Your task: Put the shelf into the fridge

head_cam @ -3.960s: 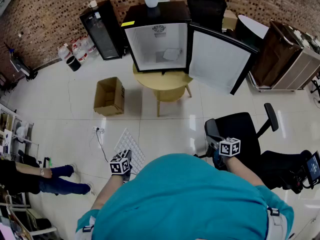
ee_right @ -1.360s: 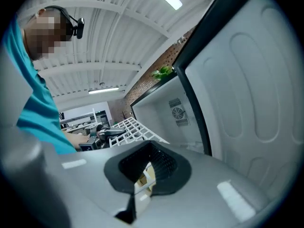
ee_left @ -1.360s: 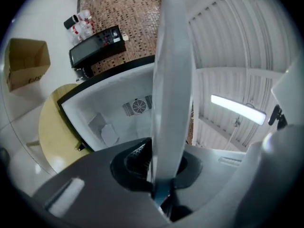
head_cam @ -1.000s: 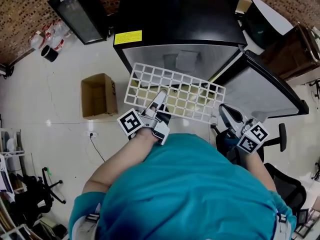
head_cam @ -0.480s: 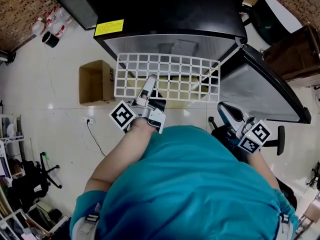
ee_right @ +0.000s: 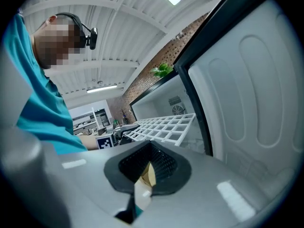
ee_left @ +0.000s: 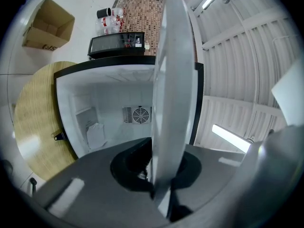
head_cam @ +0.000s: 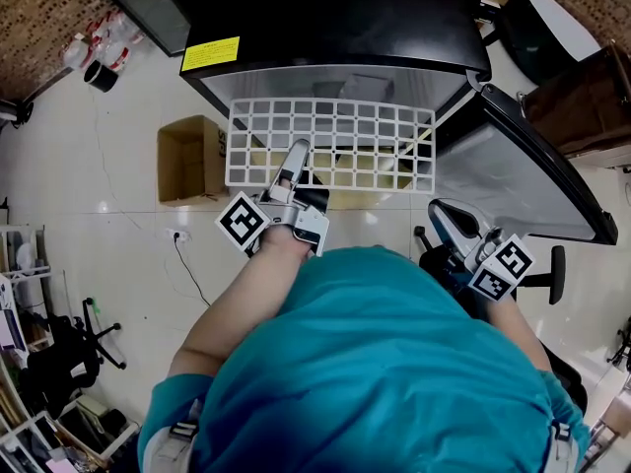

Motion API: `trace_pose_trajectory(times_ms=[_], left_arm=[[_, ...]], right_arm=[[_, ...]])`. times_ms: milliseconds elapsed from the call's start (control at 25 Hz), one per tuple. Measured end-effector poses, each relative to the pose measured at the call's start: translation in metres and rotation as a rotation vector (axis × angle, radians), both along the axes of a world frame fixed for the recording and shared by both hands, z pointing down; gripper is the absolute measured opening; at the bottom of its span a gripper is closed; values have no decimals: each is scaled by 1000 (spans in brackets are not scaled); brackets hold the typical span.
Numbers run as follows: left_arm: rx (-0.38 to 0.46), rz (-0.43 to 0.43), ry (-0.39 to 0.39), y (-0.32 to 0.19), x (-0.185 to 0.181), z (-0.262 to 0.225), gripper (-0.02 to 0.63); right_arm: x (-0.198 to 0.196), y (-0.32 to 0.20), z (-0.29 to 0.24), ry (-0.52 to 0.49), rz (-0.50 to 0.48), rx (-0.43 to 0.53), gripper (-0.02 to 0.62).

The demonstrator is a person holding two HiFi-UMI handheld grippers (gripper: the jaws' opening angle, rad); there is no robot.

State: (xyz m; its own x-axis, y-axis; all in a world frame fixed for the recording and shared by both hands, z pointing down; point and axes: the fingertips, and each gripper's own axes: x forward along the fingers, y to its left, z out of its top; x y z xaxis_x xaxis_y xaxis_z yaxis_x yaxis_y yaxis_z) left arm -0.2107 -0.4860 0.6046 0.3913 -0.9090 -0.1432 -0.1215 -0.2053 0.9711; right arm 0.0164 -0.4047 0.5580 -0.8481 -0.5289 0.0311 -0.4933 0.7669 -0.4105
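Observation:
The shelf (head_cam: 330, 146), a white wire grid, is held flat in front of the fridge's open mouth (head_cam: 345, 89). Its far edge sits at the opening. My left gripper (head_cam: 295, 163) is shut on the shelf's near edge, a bit left of its middle. In the left gripper view the shelf (ee_left: 173, 89) runs edge-on between the jaws of the left gripper (ee_left: 159, 184), with the white fridge interior (ee_left: 109, 113) behind. My right gripper (head_cam: 444, 223) hangs shut and empty by the open door (head_cam: 513, 180), apart from the shelf. In the right gripper view the right gripper (ee_right: 142, 179) faces the shelf (ee_right: 164, 126).
A round wooden table (ee_left: 33, 122) carries the fridge. A cardboard box (head_cam: 189, 161) stands on the floor to the left. A small black glass-door fridge (head_cam: 143, 3) is at the back left, and an office chair (head_cam: 547, 264) is just right of my right gripper.
Four seconds ago the shelf lay on the floor, far from the fridge. In the last second it has swung level and square to the opening, barely shifting in the last half second.

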Motion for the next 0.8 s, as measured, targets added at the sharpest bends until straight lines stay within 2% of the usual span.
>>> trace_pose_trajectory(times_ms=[200, 800], left_arm=[[-15, -8, 23, -6, -1, 5, 29], [20, -53, 136, -9, -1, -2, 32]], right_arm=[[0, 2, 3, 11, 6, -10, 2], [10, 16, 9, 39, 11, -16, 2]])
